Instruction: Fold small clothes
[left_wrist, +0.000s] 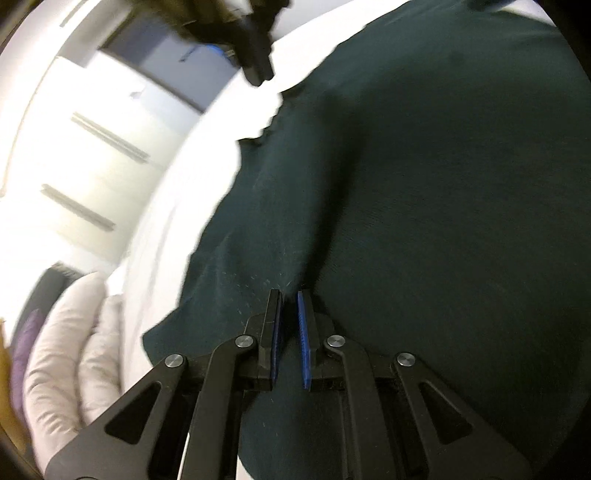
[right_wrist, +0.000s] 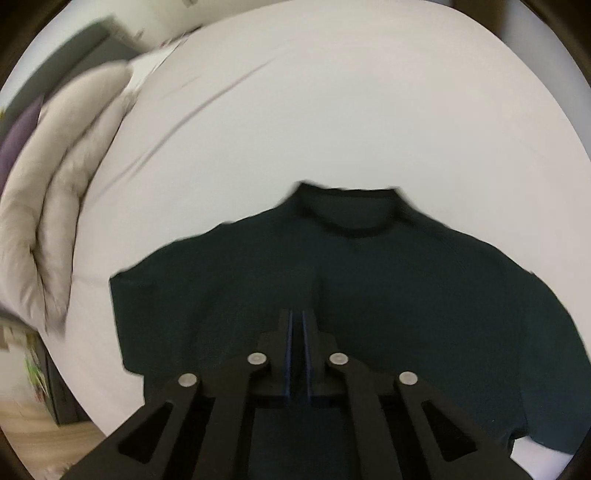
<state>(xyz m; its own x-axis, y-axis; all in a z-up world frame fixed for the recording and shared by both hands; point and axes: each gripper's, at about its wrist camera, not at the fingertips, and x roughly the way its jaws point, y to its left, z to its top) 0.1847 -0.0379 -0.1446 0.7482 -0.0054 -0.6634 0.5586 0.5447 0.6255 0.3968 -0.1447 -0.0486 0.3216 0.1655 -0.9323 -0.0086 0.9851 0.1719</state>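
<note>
White sheeting (right_wrist: 332, 110) covers the broad bed surface and fills most of the right wrist view, creased in long lines toward the upper left; on it lies a dark green t-shirt (right_wrist: 351, 280), spread flat with its neckline pointing away from the camera and a short sleeve out to the left; pale quilted bedding (right_wrist: 55, 206) is bunched at the left edge of the bed, a purple cloth (right_wrist: 18, 136) just behind it; white drawer fronts (left_wrist: 85, 177) with long bar handles show in the left wrist view beyond the bed's edge; the left gripper (left_wrist: 291, 295) has its blue-padded jaws nearly together, and a ridge of the shirt's fabric rises to their tips, though whether cloth is pinched there cannot be told; the right gripper (right_wrist: 296, 314) hangs above the shirt's lower middle with its jaws closed together and nothing between them.
</note>
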